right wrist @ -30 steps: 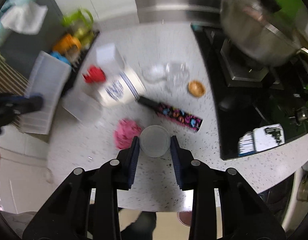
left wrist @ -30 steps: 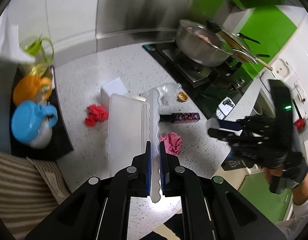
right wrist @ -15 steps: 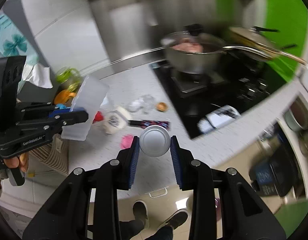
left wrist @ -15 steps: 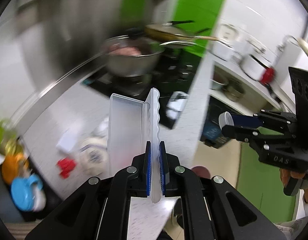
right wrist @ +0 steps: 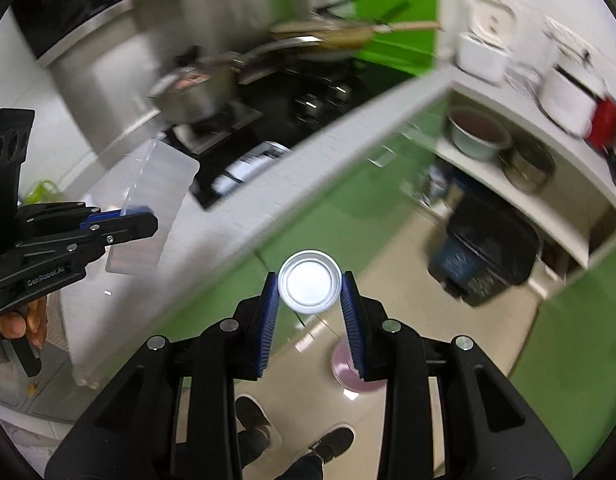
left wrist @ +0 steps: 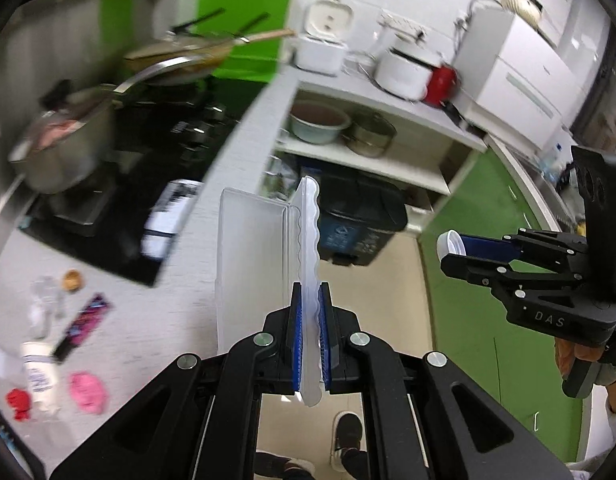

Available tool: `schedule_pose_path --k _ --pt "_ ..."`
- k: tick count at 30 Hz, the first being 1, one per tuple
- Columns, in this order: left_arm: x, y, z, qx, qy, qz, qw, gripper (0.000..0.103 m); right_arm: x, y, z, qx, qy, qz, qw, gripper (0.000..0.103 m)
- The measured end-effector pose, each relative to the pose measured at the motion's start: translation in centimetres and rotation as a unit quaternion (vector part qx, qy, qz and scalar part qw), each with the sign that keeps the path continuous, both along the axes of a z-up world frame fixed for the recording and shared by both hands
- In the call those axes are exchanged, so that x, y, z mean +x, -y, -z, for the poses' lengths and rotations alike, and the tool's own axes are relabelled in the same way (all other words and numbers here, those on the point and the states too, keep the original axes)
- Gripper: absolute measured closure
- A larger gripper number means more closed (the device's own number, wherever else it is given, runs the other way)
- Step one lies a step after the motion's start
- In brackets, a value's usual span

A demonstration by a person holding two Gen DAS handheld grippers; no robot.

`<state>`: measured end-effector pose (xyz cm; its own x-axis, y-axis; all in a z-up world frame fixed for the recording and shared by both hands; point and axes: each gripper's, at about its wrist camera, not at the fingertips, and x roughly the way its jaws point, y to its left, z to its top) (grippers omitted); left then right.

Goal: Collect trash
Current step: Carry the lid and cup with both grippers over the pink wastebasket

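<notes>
My left gripper (left wrist: 308, 300) is shut on the wavy rim of a clear plastic clamshell box (left wrist: 252, 264), which stands upright with its lid hanging open to the left. My right gripper (right wrist: 309, 292) is shut on a small round white cup (right wrist: 309, 287), seen bottom-on; the same cup (left wrist: 449, 242) and right gripper (left wrist: 459, 250) show at the right of the left wrist view. The left gripper (right wrist: 144, 220) with the box (right wrist: 156, 208) appears at the left of the right wrist view. A dark trash bin (left wrist: 359, 220) stands on the floor under a shelf, ahead of both grippers.
Left on the speckled counter (left wrist: 156, 320) lie a pink wad (left wrist: 88, 392), a red wad (left wrist: 18, 402), a white bottle (left wrist: 38, 372) and a dark patterned wrapper (left wrist: 84, 322). A pot (left wrist: 64, 144) sits on the black hob. Green cabinet doors (left wrist: 479, 340) line the floor. The person's shoes (right wrist: 292, 432) are below.
Both grippers swung right, away from the counter litter, over the counter edge toward the floor and the dark bin. Each kept its hold on its item.
</notes>
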<state>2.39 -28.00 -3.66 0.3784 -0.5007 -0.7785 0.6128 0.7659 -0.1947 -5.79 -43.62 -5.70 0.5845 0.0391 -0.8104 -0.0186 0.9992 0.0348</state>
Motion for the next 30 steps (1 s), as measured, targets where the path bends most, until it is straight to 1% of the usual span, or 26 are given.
schedule_pose_path --k 3,6,8,9,11,12,14,15,16,18,19,20,21,23,24,26,27,29,30 --pt "0.0 2.6 2.9 0.008 -0.019 0.011 0.9997 0.096 -0.3 3.1 2.2 0.008 -0.016 0.014 1.000 0.071" --pt "0.1 5.0 6.1 0.015 -0.041 0.015 0.9989 0.096 -0.4 6.0 5.2 0.017 -0.038 0.021 0.999 0.072" --pt "0.1 6.5 8.8 0.023 -0.058 0.021 0.9978 0.096 -0.3 7.6 7.5 0.021 -0.051 0.027 0.998 0.071" --pt "0.2 7.5 10.7 0.028 -0.067 0.026 0.9970 0.096 -0.1 8.2 8.6 0.023 -0.055 0.031 0.998 0.071" --pt "0.4 8.9 13.3 0.035 -0.080 0.035 0.9956 0.096 -0.1 9.9 11.9 0.029 -0.066 0.043 0.996 0.072" --pt "0.5 9.9 15.3 0.040 -0.087 0.043 0.9944 0.096 0.1 10.3 13.0 0.032 -0.069 0.047 0.996 0.072" --pt "0.7 11.0 18.1 0.048 -0.095 0.056 0.9928 0.096 -0.1 11.5 16.3 0.037 -0.077 0.057 0.995 0.072" --pt "0.9 11.8 20.4 0.054 -0.100 0.065 0.9914 0.096 -0.2 12.0 17.9 0.040 -0.081 0.061 0.994 0.072" --pt "1.1 12.3 22.2 0.057 -0.107 0.070 0.9902 0.096 -0.2 12.7 20.3 0.045 -0.087 0.068 0.993 0.072" --pt "1.3 13.1 25.0 0.063 -0.115 0.079 0.9882 0.096 -0.1 13.5 23.5 0.051 -0.095 0.077 0.991 0.072" --pt "1.5 13.6 27.1 0.068 -0.122 0.085 0.9866 0.096 -0.1 14.1 26.0 0.057 -0.103 0.085 0.989 0.072" --pt "1.7 14.1 29.2 0.071 -0.130 0.091 0.9847 0.096 0.0 14.4 27.4 0.061 -0.108 0.089 0.988 0.072" --pt "1.8 14.6 30.5 0.074 -0.135 0.095 0.9835 0.096 0.0 14.9 29.7 0.067 -0.114 0.095 0.987 0.072" --pt "2.1 15.3 34.6 0.082 -0.154 0.102 0.9793 0.096 0.1 15.5 33.0 0.073 -0.123 0.103 0.984 0.072" --pt "2.2 15.5 35.9 0.084 -0.160 0.106 0.9778 0.096 0.0 15.7 34.1 0.074 -0.126 0.106 0.984 0.072" --pt "2.5 16.1 39.4 0.094 -0.173 0.114 0.9737 0.096 0.0 16.1 36.8 0.077 -0.134 0.110 0.982 0.072" --pt "2.6 16.1 40.4 0.095 -0.179 0.116 0.9724 0.096 -0.1 16.3 38.4 0.078 -0.138 0.112 0.981 0.072" --pt "2.6 16.6 43.1 0.101 -0.189 0.121 0.9691 0.096 -0.2 16.5 40.3 0.081 -0.143 0.114 0.980 0.072" --pt "2.7 16.8 43.8 0.102 -0.193 0.123 0.9682 0.096 -0.3 16.8 40.9 0.081 -0.143 0.114 0.980 0.072"
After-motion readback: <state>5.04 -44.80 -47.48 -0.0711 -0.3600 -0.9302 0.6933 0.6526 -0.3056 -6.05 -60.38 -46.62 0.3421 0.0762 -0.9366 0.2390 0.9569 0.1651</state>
